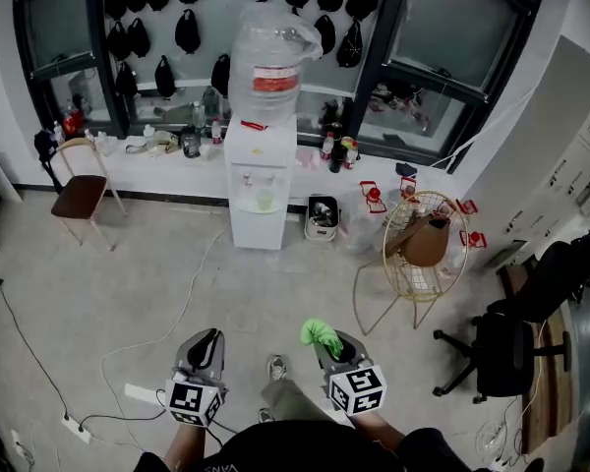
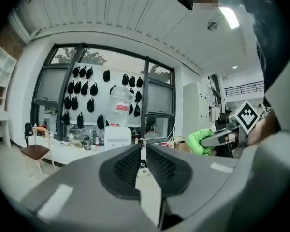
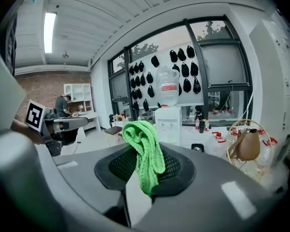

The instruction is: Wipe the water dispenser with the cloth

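Right gripper (image 3: 143, 148) pinches fuzzy green cloth (image 3: 147, 161) | left gripper (image 2: 143, 147) closed | boxy white dispenser (image 1: 258, 193)

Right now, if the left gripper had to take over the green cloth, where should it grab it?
Probably the bunched fold of the cloth sticking out past the tips of the right gripper, approached from its left. That part stands free; the rest is pinched between the jaws. The left gripper is shut, so open it first.
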The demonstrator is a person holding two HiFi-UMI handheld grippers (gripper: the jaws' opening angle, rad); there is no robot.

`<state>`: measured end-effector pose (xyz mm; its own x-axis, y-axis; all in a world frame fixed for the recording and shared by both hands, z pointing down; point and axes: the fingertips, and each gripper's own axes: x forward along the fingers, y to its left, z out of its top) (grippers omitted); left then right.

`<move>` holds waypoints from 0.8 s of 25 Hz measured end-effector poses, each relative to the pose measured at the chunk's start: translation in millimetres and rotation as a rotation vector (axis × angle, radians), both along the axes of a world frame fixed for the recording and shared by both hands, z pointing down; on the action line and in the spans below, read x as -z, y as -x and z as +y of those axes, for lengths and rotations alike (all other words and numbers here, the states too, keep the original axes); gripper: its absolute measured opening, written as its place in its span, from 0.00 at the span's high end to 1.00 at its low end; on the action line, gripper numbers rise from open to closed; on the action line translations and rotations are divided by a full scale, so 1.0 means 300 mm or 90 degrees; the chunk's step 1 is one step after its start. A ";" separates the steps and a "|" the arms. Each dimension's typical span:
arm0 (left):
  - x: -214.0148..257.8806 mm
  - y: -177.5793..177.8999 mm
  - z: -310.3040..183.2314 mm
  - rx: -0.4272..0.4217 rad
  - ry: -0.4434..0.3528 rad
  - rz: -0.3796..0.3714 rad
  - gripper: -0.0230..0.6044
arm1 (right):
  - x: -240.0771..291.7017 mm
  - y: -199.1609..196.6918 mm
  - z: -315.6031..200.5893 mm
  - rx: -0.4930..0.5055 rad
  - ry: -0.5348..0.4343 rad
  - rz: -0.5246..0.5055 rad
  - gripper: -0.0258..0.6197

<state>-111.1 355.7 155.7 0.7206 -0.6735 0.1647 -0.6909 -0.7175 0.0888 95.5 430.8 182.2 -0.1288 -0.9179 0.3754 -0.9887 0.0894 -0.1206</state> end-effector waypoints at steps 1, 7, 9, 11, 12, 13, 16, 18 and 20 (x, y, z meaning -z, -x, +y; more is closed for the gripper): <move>-0.012 -0.004 -0.022 0.001 -0.004 -0.001 0.96 | -0.016 -0.008 -0.029 0.001 0.004 0.000 0.81; -0.040 0.038 -0.223 0.026 -0.009 -0.024 0.96 | -0.075 -0.008 -0.304 0.022 0.005 -0.020 0.81; -0.034 0.039 -0.304 0.029 -0.009 -0.034 0.96 | -0.073 -0.008 -0.409 0.036 0.003 -0.023 0.81; -0.028 0.029 -0.386 0.036 -0.013 -0.045 0.96 | -0.077 -0.014 -0.505 0.047 0.003 -0.029 0.81; -0.027 0.025 -0.428 0.041 -0.014 -0.049 0.96 | -0.082 -0.020 -0.550 0.049 0.004 -0.033 0.81; -0.026 0.022 -0.471 0.046 -0.014 -0.052 0.96 | -0.084 -0.024 -0.595 0.050 0.006 -0.037 0.81; -0.018 0.020 -0.599 0.061 -0.013 -0.052 0.96 | -0.074 -0.029 -0.733 0.058 0.006 -0.041 0.81; -0.022 0.028 -0.677 0.073 -0.008 -0.047 0.96 | -0.076 -0.032 -0.817 0.059 0.008 -0.039 0.81; -0.031 0.044 -0.745 0.083 -0.001 -0.044 0.96 | -0.082 -0.030 -0.888 0.054 0.013 -0.038 0.81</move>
